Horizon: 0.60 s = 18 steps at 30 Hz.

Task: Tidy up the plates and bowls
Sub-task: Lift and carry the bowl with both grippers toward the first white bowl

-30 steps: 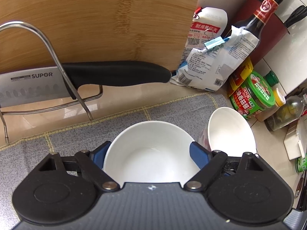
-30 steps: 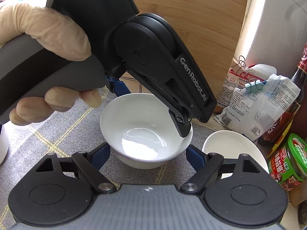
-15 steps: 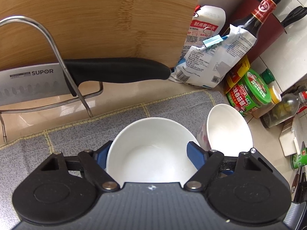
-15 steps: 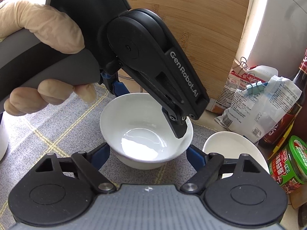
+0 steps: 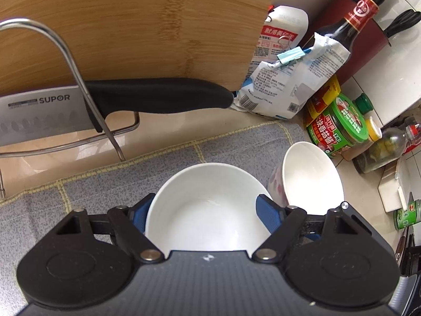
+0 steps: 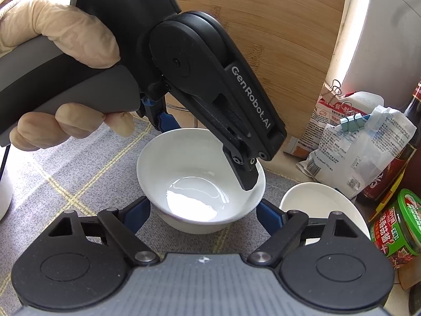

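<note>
1. Looking along the left hand-held gripper (image 5: 206,212), its two blue pads (image 5: 265,217) pressed on opposite sides of a white bowl (image 5: 208,208), pinching it at the rim over the grey cloth (image 5: 105,181) on the table (image 5: 184,131). A second white bowl (image 5: 311,179) stood just to the right, tilted, near a green-lidded jar (image 5: 339,129). Farther off, a knife (image 5: 110,102) lay across a wire rack (image 5: 73,73) in front of a wooden cutting board (image 5: 136,26).
2. Looking along the right hand-held gripper (image 6: 202,210), its jaws were opening, spread on either side of the white bowl (image 6: 194,184) with a gap showing at each pad. The left hand-held gripper (image 6: 210,144), held by a gloved hand (image 6: 60,52), came down from the far left with one finger (image 6: 247,176) against the bowl's right rim. The second bowl (image 6: 321,205) sat to the right.
</note>
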Available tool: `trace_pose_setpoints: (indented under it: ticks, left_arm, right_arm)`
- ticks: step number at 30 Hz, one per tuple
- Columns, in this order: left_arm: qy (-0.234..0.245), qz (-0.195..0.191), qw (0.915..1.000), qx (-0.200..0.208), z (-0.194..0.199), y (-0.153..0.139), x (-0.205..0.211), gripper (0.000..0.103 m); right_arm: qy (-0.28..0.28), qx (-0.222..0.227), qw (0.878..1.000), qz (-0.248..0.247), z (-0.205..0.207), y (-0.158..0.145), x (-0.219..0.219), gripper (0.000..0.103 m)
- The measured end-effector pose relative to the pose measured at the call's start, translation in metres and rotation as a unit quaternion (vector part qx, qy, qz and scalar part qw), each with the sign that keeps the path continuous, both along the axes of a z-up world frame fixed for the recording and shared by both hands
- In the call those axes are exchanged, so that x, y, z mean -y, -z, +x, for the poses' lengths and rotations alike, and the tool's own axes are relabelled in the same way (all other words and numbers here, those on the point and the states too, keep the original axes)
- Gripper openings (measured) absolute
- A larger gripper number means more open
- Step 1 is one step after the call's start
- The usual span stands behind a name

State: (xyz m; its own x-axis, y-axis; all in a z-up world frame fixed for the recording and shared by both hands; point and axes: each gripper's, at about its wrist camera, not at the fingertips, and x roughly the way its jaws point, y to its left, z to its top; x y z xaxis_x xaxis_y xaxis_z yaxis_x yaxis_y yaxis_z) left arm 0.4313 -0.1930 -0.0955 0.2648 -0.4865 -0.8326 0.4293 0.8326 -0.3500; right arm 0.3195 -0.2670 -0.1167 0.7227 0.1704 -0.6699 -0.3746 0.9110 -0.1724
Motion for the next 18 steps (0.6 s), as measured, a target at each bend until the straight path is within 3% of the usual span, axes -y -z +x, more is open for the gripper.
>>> trace_pose_setpoints:
  ticks: [14,18]
  left_arm:
    - [0.0,-0.015,0.9996,-0.022,-0.016,-0.005,-0.018,0.08]
    - [0.008,-0.011,0.9996,-0.026,-0.015,-0.003,-0.022,0.075]
  right_arm:
    - [-0.047,-0.011,0.999,0.01,-0.016,0.001,0.006,0.091]
    - [-0.05,-0.015,0.999,0.013,-0.015,0.001,0.008,0.091]
